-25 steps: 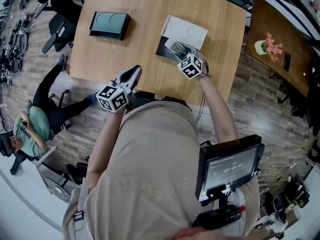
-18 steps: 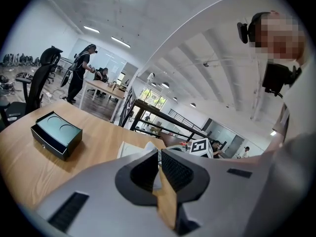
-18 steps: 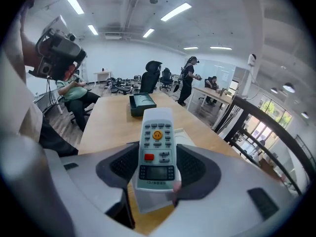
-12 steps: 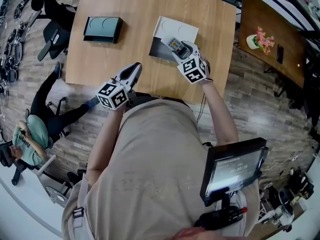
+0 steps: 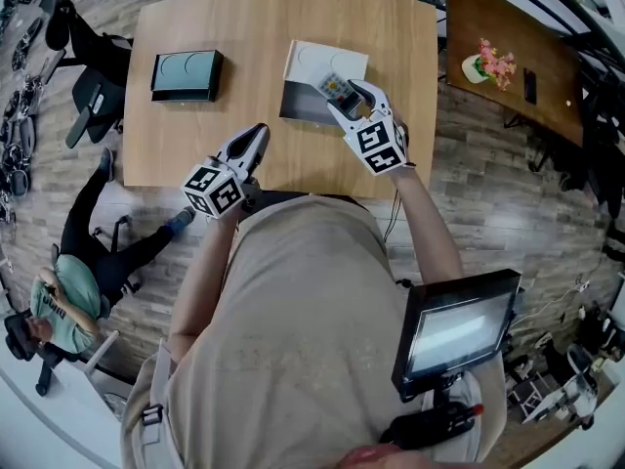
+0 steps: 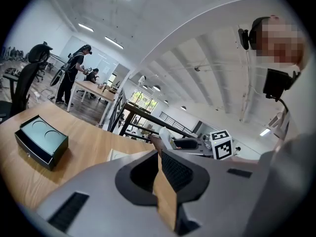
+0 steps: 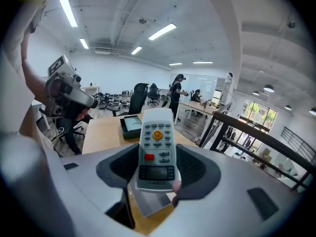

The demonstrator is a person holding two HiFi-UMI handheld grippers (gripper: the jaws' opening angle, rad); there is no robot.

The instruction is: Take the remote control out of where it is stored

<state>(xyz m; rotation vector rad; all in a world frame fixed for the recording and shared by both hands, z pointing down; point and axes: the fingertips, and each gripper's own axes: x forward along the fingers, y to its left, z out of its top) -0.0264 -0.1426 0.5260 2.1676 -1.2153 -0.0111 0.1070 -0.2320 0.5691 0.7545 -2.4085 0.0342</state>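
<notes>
Over the open box [image 5: 299, 107], the remote control [image 7: 157, 147] sits clamped between the right gripper's [image 5: 350, 96] jaws; left gripper [image 5: 257, 134] clenched shut near that box

Worktop [image 5: 264, 27] pale matt wood grain; remote control [image 7: 157, 147] smooth white plastic, rubbery grey keys, glossy dark display; right tongs [image 7: 157, 168] matt grey plastic with black ribbed pads [image 7: 194, 164]; dark box [image 5: 186, 74] faintly sheened on top; floor [image 5: 488, 193] dull plank finish.
</notes>
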